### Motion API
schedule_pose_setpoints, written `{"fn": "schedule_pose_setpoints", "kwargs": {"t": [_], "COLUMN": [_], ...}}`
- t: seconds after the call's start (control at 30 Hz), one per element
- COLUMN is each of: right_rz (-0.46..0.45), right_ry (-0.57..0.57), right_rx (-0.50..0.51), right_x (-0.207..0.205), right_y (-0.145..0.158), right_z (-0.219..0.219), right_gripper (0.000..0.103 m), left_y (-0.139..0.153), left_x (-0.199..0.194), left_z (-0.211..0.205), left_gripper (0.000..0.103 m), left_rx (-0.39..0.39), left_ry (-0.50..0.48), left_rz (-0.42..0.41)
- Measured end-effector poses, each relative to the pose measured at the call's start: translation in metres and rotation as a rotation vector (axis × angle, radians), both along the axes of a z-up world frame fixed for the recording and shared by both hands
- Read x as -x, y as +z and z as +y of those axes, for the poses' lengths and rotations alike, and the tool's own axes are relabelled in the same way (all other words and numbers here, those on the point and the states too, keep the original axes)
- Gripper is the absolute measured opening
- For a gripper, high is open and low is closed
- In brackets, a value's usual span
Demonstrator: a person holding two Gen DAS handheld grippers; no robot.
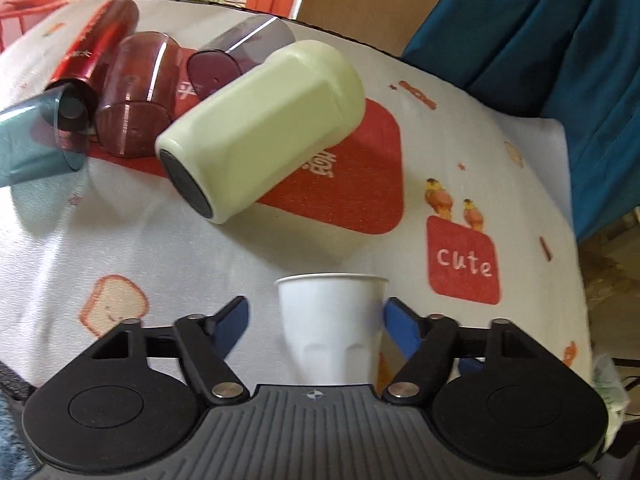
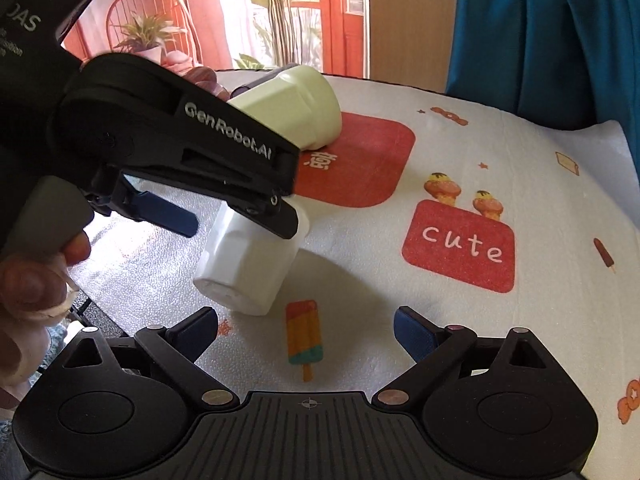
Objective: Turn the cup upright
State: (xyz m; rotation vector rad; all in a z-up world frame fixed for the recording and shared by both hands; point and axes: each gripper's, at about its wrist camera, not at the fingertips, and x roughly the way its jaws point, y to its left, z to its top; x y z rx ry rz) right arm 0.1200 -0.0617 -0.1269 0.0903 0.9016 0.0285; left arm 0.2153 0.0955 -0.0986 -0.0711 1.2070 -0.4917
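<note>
Beyond the left tongs (image 1: 316, 320) five vessels are lying toppled on the tablecloth (image 1: 460, 132) — one pale green tumbler (image 1: 260, 132), largest and nearest, one red bottle (image 1: 96, 44), three tinted plastic cups (image 1: 140, 96); their contents cannot be told. The single white cup (image 1: 330, 328) is being bracketed between the left tongs' spread fingers, whether touched cannot be told. The right tongs (image 2: 306, 332) are being held wide open, gripping nothing, the cup just ahead.

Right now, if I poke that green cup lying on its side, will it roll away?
Probably a little: the green cup lies on its side, but its flat facets may stop it soon. Its smooth surface looks slippery to pinch. The soft-looking printed cloth should also slow it.
</note>
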Motion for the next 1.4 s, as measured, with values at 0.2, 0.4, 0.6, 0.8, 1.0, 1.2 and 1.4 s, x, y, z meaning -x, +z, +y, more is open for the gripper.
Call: {"fn": "schedule_pose_setpoints", "kwargs": {"t": [0.2,0.4,0.6,0.8,1.0,1.2,1.4], "right_rz": [0.007,0.011,0.011,0.011,0.015,0.014,0.014], "right_ry": [0.008,0.004,-0.014,-0.031,-0.044,-0.044,-0.054], "right_rx": [0.001,0.004,0.003,0.005,-0.008,-0.016,-0.018], "right_x": [-0.003,-0.004,-0.005,-0.007,-0.008,-0.008,-0.009], "right_y": [-0.004,-0.006,-0.008,-0.01,-0.012,-0.013,-0.013], "right_z": [0.002,0.001,-0.002,-0.004,-0.007,-0.007,-0.01], "right_gripper": [0.093,0.093,0.093,0.093,0.093,0.092,0.093], "left_y": [-0.004,-0.009,0.012,0.012,0.01,0.011,0.016], "left_x": [0.0,0.0,0.006,0.009,0.009,0.012,0.015], "left_z": [-0.005,-0.002,0.005,-0.008,-0.009,-0.005,0.006], "left_gripper": [0.065,0.062,0.061,0.061,0.06,0.063,0.088], "left_rx": [-0.003,0.015,0.028,0.02,0.024,0.01,-0.04], "left_ry": [-0.032,-0.036,-0.033,-0.075,-0.093,-0.084,-0.065], "left_rz": [0.001,0.002,-0.139,-0.184,-0.172,-0.175,-0.196]}}
